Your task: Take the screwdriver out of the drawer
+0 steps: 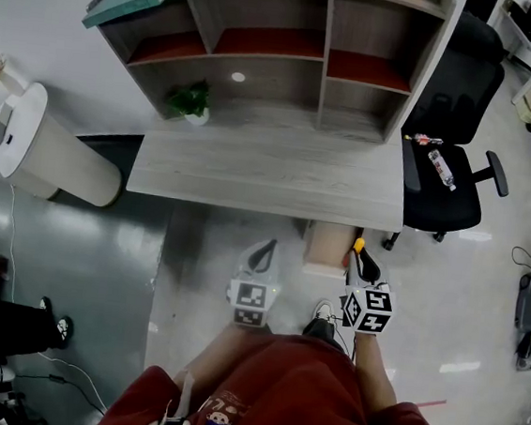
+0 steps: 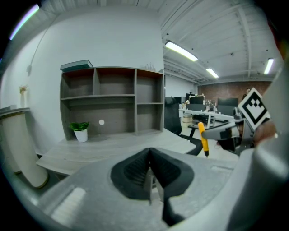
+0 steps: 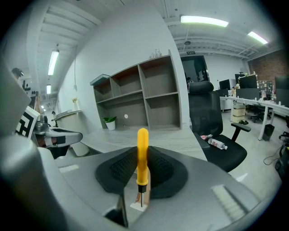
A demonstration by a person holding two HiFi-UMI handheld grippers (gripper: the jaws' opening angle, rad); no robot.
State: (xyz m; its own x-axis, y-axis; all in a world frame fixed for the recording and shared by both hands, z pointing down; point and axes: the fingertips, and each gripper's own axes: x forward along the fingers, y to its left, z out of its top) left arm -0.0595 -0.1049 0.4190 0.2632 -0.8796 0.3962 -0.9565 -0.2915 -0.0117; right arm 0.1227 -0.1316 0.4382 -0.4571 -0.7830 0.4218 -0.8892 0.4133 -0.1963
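Standing upright, the screwdriver (image 3: 142, 155) sits clamped in the right hand-held gripper (image 3: 142, 173)

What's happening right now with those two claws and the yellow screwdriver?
Right gripper shut on screwdriver, handle up, tip down. Left gripper shut, empty. Screwdriver in the air, short of the desk; nothing seen in the way.

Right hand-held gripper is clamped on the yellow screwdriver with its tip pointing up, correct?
Not quite. The right hand-held gripper is clamped on the yellow screwdriver, but its tip points down, with the handle up. The right gripper view shows this.
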